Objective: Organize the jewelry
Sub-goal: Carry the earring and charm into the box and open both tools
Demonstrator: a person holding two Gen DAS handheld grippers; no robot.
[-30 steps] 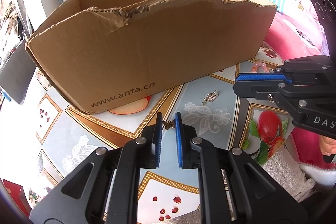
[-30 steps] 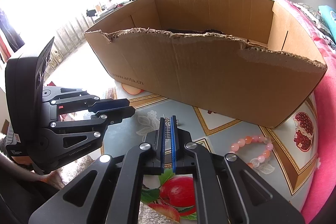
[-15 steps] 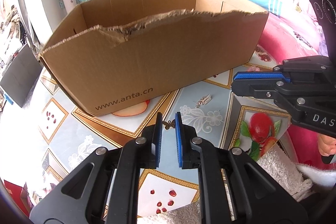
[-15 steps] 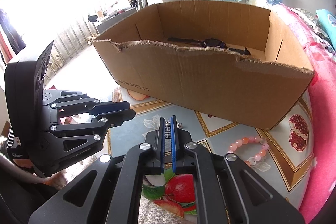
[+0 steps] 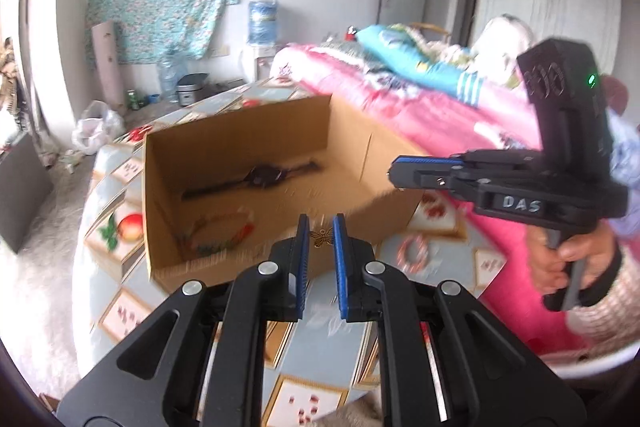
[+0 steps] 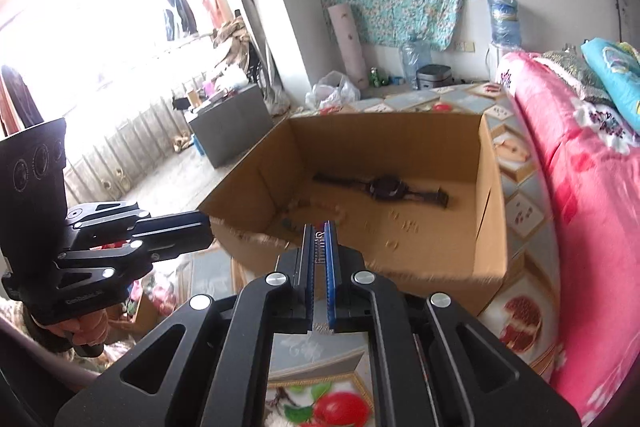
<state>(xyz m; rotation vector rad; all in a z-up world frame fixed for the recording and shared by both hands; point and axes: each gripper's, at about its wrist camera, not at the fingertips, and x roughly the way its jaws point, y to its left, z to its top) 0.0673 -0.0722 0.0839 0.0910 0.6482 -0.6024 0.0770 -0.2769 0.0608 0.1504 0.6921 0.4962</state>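
Carrying two small pieces toward the box (image 5: 240,163) is the step in hand, and both pieces are pinched high over its torn near wall. The left gripper (image 5: 321,239) has its jaws narrowed onto a tiny gold butterfly charm (image 5: 322,238), which hangs between the blue pads right at their tips. The right gripper (image 6: 319,247) has its jaws almost fully together on a small silver clip-like piece (image 6: 319,247), held upright and edge-on. Inside the box lie a dark watch (image 6: 386,189), a beaded loop (image 5: 218,231) near the front corner and some small pale bits on the floor, so the new pieces should probably go to a bare patch. To do it well, I would bring each gripper fully past the near wall before letting go, since the charm is gripped only by its wings and could slip out onto the surface (image 5: 320,347) if jolted. Lowering the tips toward the box floor before easing the jaws apart would keep the pieces from bouncing or hiding under the watch strap. Releasing one side at a time seems wiser, as the grippers sit close together and might knock. A pink bead bracelet (image 5: 413,254) lies on the surface just beside the box, not yet put away.
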